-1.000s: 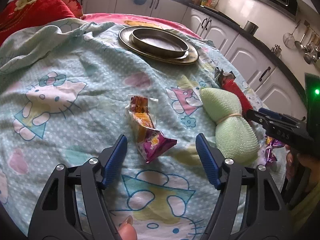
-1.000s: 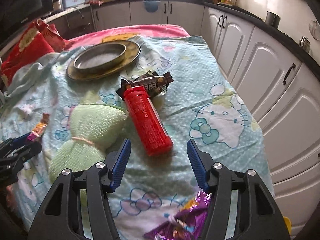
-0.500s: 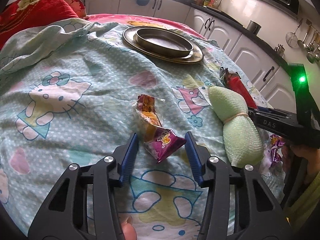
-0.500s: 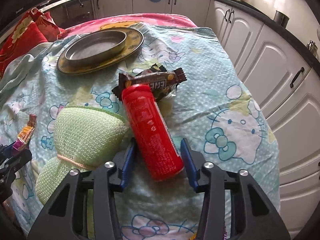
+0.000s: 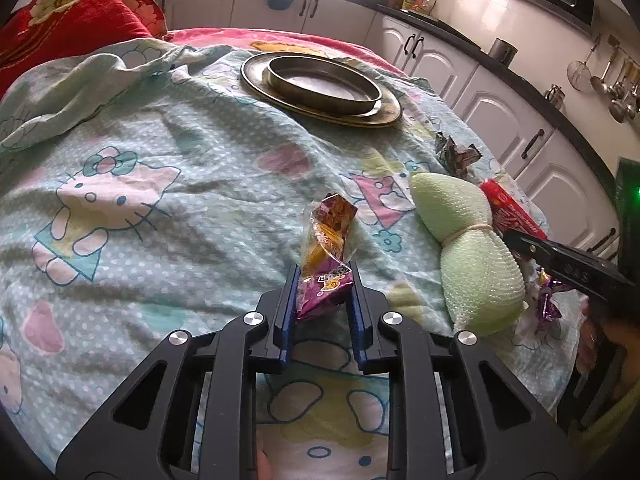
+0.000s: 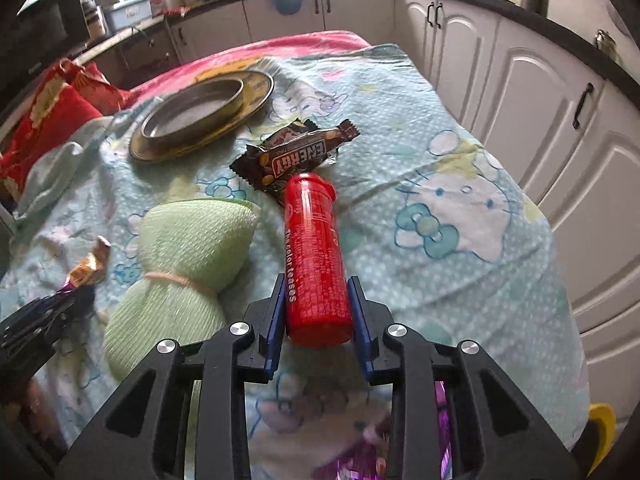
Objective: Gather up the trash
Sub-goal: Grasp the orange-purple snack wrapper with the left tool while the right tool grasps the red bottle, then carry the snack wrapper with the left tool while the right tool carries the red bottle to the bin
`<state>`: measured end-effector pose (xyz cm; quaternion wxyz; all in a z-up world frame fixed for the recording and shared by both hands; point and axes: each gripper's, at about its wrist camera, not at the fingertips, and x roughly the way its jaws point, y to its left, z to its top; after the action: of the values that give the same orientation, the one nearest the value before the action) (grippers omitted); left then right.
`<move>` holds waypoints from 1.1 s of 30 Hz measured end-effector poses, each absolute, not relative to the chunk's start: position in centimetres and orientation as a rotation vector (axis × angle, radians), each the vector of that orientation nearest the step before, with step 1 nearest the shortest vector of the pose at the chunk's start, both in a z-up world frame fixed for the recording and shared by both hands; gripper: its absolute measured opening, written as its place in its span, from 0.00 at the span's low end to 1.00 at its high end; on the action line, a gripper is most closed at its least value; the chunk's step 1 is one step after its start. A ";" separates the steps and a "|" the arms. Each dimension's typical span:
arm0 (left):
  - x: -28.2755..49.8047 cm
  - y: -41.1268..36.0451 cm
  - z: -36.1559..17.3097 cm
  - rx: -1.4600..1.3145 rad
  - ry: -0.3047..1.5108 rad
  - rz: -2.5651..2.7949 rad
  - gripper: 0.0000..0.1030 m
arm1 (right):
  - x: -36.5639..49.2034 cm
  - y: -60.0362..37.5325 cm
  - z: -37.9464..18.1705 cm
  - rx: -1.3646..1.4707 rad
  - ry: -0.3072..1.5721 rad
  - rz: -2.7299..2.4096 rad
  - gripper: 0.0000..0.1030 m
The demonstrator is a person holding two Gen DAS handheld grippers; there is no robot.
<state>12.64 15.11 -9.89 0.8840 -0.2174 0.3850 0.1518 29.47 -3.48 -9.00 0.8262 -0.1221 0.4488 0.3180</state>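
Note:
My left gripper [image 5: 323, 280] is shut on a purple and orange snack wrapper [image 5: 326, 256], lifted slightly off the Hello Kitty cloth [image 5: 160, 200]. My right gripper [image 6: 316, 300] is shut on a red tube [image 6: 314, 256], whose cap end points away toward a brown ENERGY bar wrapper [image 6: 296, 158]. The red tube [image 5: 510, 212] and the right gripper's dark body also show at the right of the left wrist view. A purple foil wrapper [image 5: 546, 308] lies near the table's right edge, partly hidden.
A green mesh scrubber [image 6: 180, 264] tied at its middle lies between the two grippers. A metal pan on a brass plate [image 5: 384, 114] stands at the far side. A red cushion [image 5: 60, 28] is at the far left. White cabinets [image 6: 540, 112] run along the right.
Both grippers moved forward and closed: the left one onto the snack wrapper, the right one onto the red tube. The snack wrapper now stands tilted up between the left fingers.

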 end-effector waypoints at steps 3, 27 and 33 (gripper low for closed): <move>12.5 14.9 -9.3 -0.452 0.787 0.305 0.15 | 28.3 -4.5 -8.2 -0.226 0.933 0.689 0.26; 11.9 8.5 -3.9 -0.344 0.667 0.155 0.15 | 21.1 -11.5 -2.5 -0.091 0.807 0.781 0.26; 11.5 6.8 -3.0 -0.318 0.649 0.115 0.15 | 20.3 -13.5 -1.7 -0.062 0.786 0.771 0.25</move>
<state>11.53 6.78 -2.96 0.9339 -0.1554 0.3171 0.0560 20.29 -13.46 -1.66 0.8519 -0.0295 0.3733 0.3660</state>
